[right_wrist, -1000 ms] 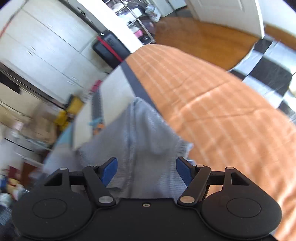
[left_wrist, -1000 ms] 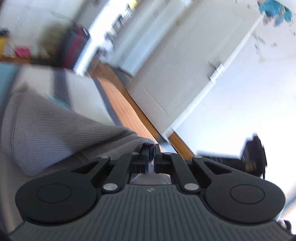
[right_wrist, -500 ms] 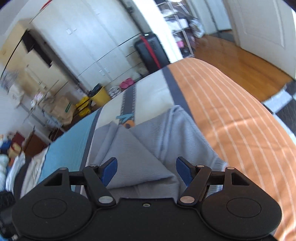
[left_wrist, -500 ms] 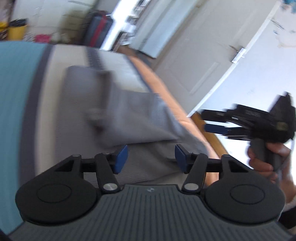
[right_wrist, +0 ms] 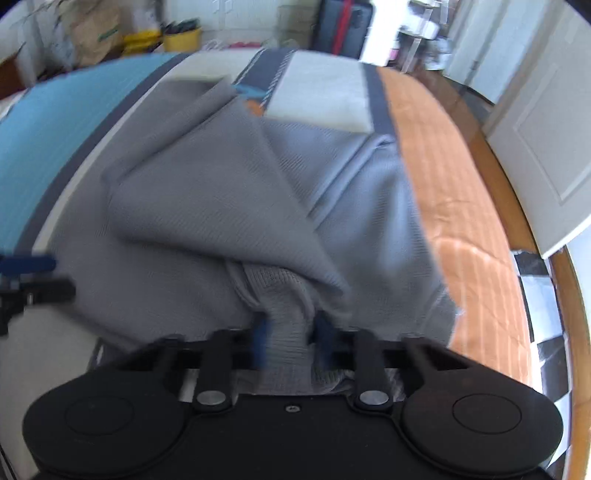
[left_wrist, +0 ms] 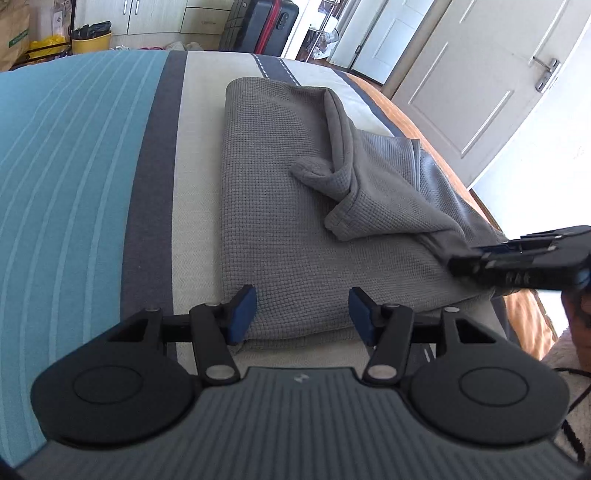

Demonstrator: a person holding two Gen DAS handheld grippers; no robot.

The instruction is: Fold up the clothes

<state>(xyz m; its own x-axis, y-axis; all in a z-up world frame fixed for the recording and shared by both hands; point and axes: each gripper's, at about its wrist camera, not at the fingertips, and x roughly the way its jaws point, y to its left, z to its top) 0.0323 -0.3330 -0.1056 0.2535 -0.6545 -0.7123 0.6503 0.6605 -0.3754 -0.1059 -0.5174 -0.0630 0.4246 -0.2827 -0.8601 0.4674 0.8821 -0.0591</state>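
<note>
Left wrist view: striped bed cover (left_wrist: 92,177) w/ white door (left_wrist: 476,92) & suitcase (left_wrist: 258,22) behind, grey waffle garment (left_wrist: 288,221) part-folded on it, near edge between left gripper (left_wrist: 302,314)'s half-open fingers, nothing held; right gripper (right_wrist: 291,338) jaws just closing, pinching a garment fold.

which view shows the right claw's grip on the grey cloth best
The right wrist view: the right claw has just been closing, and a bunch of the grey cloth sits pinched between its blue pads, though blurred. The left wrist view shows that claw only side-on at the cloth's right edge, its grip hidden.
</note>
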